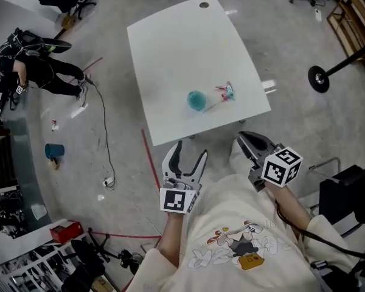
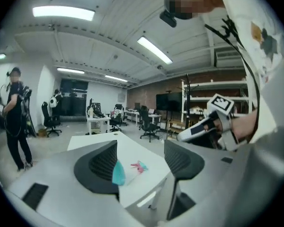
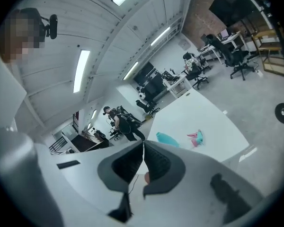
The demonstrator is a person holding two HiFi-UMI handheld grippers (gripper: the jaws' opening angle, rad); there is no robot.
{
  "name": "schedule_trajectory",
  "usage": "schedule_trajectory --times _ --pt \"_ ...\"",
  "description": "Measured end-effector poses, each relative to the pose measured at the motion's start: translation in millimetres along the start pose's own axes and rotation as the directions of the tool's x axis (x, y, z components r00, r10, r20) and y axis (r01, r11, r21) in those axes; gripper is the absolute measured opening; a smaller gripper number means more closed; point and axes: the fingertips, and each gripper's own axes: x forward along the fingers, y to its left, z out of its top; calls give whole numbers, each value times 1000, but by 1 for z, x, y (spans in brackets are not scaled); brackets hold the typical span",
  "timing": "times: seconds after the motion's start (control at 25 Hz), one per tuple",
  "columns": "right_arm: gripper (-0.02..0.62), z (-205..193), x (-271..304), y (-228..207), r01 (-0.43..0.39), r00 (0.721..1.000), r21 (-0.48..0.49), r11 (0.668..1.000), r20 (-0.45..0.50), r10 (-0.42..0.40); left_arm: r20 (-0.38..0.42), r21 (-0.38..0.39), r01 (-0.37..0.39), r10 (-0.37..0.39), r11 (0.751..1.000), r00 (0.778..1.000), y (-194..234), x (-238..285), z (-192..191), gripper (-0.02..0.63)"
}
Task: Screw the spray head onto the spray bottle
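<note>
The smooth white table point(image 1: 188, 47) holds both parts toward its near edge. The teal spray bottle point(image 1: 196, 100) looks like light, rounded, slick plastic that may roll, so grip its body. Just to its right, the small pink-and-teal spray head point(image 1: 226, 91) looks rigid; take it by the collar. The left gripper point(image 1: 190, 149) has its jaws apart and empty, and the right gripper point(image 1: 243, 137) has its jaws together.

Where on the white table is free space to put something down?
The white rectangular table is bare from the small round hole at its far edge to the teal plastic bottle. Crowded only near the front: bottle and pink-and-teal spray head sit close together.
</note>
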Motion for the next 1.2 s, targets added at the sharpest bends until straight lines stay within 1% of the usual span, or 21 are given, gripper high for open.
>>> schedule_trajectory --times 0.08,0.16,0.2,0.24,0.28,0.32,0.4,0.48,0.56,0.64,0.72,0.8,0.88,0.92,0.96,1.0,1.04,1.12,1.16,1.2 --pt "8 6 19 -10 -6 1000 -13 1000 -15 6 -71 95 -1 8 995 997 18 23 -11 302" --pt "11 7 50 -17 -10 999 -34 999 -48 9 -118 137 27 -11 990 993 47 53 -24 333" --pt "16 5 69 -19 -14 997 -25 1000 -77 12 -134 153 53 -32 987 990 65 72 -32 356" --pt "40 3 87 -20 -15 994 -1 1000 -108 15 -155 166 85 -59 982 986 84 92 -43 371" --pt "76 2 103 -21 -11 991 30 999 -131 15 -183 170 118 -86 978 979 101 113 -58 381" --pt "94 3 114 -23 0 989 57 998 -144 8 -215 164 149 -113 975 970 116 133 -77 384" --pt "100 9 123 -27 44 990 87 995 -138 -32 -269 135 200 -158 971 950 138 166 -115 387" --pt "100 17 126 -33 104 989 101 989 -112 -92 -283 122 235 -193 964 940 152 195 -138 387" --pt "100 24 131 -46 160 985 128 979 -90 -149 -289 137 273 -225 952 930 159 224 -155 391" --pt "100 25 140 -63 217 975 172 961 -79 -206 -315 151 335 -276 930 908 156 248 -174 398" --pt "100 23 145 -73 273 962 216 937 -71 -264 -322 126 378 -323 917 890 148 259 -186 405" --pt "100 17 146 -80 310 951 250 917 -77 -300 -307 87 390 -347 917 886 138 262 -187 405" --pt "100 3 151 -93 333 943 302 893 -105 -316 -301 86 395 -355 914 885 130 264 -186 405" --pt "101 -4 155 -103 345 939 348 872 -121 -323 -299 96 402 -359 911 884 128 264 -186 405" --pt "104 -9 161 -113 354 935 412 840 -130 -330 -297 105 412 -367 905 882 127 265 -186 405" --pt "110 -13 166 -123 354 933 491 796 -130 -336 -297 110 426 -379 898 877 127 266 -185 405" --pt "116 -16 171 -133 349 931 576 739 -126 -342 -299 114 441 -393 890 870 126 266 -186 405" --pt "123 -22 175 -152 344 921 716 607 -131 -366 -305 119 471 -419 874 855 124 266 -187 405" --pt "124 -24 175 -160 351 912 758 549 -143 -385 -307 121 484 -431 866 848 123 265 -187 405" --pt "127 -26 176 -168 364 900 784 503 -158 -406 -309 122 498 -444 859 841 122 265 -187 405"
